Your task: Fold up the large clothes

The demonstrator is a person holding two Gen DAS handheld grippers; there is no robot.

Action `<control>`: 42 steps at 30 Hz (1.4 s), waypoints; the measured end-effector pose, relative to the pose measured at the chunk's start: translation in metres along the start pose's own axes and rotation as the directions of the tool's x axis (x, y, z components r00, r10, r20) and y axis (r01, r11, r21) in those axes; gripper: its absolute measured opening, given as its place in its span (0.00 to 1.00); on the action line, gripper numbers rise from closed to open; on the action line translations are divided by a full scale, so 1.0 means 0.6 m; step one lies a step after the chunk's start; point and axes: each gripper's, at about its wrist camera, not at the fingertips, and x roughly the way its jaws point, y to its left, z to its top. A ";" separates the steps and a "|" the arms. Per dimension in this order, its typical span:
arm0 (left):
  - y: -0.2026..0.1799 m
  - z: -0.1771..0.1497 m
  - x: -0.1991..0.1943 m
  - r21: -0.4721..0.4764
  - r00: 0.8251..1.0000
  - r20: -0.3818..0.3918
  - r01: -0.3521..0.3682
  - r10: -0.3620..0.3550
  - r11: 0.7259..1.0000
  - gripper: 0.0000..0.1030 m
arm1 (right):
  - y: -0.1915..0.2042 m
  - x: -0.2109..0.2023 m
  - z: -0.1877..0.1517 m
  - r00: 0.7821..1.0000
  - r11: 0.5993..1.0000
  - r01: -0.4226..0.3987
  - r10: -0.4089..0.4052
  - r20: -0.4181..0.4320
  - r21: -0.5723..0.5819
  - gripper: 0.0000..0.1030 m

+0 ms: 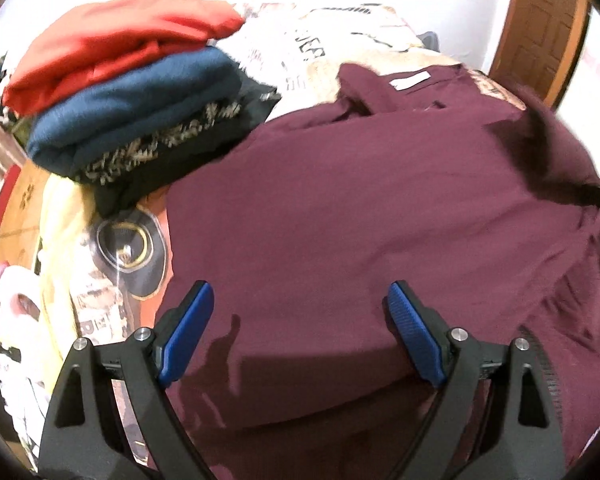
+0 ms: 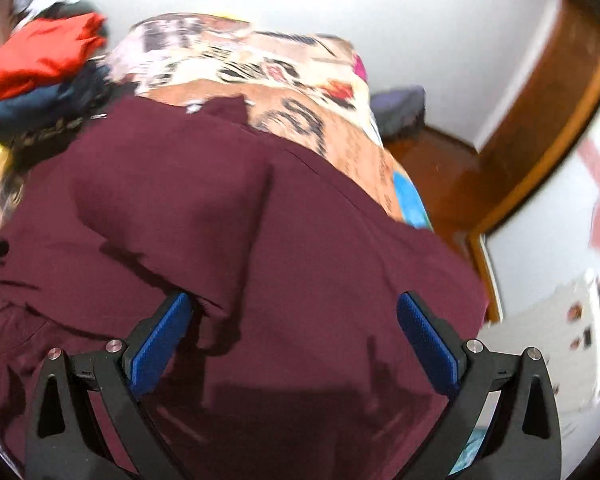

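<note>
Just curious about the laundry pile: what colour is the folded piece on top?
Bright red top piece, seen best from the left wrist camera.

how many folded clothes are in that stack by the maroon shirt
3 visible: a red garment on top, a navy one under it, and a black one with tan pattern at the bottom, left of the maroon shirt. More could be hidden beneath or behind.

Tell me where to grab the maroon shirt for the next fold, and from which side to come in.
Judging by how it lies, take the maroon shirt at the loose flap edge beside the right claw: the cloth there is doubled over and lifts off the layer below, giving a lip to pinch. Come down from above, from the near side. The claw is open, with nothing pinched.
</note>
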 end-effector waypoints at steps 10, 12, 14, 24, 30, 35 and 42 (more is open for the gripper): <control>-0.036 0.020 -0.061 0.059 0.993 0.105 0.039 -0.045 0.998 0.86 | 0.104 0.075 0.038 0.997 0.977 -0.034 0.019 -0.075 -0.210 0.98; -0.038 0.024 -0.063 0.054 0.993 0.111 0.043 -0.049 0.998 0.86 | 0.103 0.081 0.044 0.997 0.978 -0.028 0.014 -0.070 -0.205 0.98; -0.038 0.027 -0.062 0.045 0.992 0.111 0.049 -0.054 0.998 0.86 | 0.094 0.076 0.053 0.999 0.984 -0.008 -0.001 -0.051 -0.178 0.98; -0.043 0.049 -0.063 0.036 0.990 0.124 0.062 -0.066 0.997 0.86 | -0.094 0.025 0.032 0.999 0.960 0.016 -0.024 0.022 0.280 0.98; -0.065 0.060 -0.055 0.052 0.990 0.116 0.070 -0.075 0.996 0.86 | -0.191 0.013 -0.054 0.994 0.863 -0.080 0.108 -0.026 0.499 0.98; -0.090 0.068 -0.044 0.068 0.990 0.100 0.092 -0.098 0.993 0.86 | -0.215 -0.002 -0.092 0.970 0.760 -0.207 0.242 0.027 0.617 0.97; -0.119 0.075 -0.041 0.089 0.988 0.093 0.111 -0.119 0.990 0.86 | -0.206 0.028 -0.071 0.948 0.724 -0.279 0.314 0.059 0.630 0.75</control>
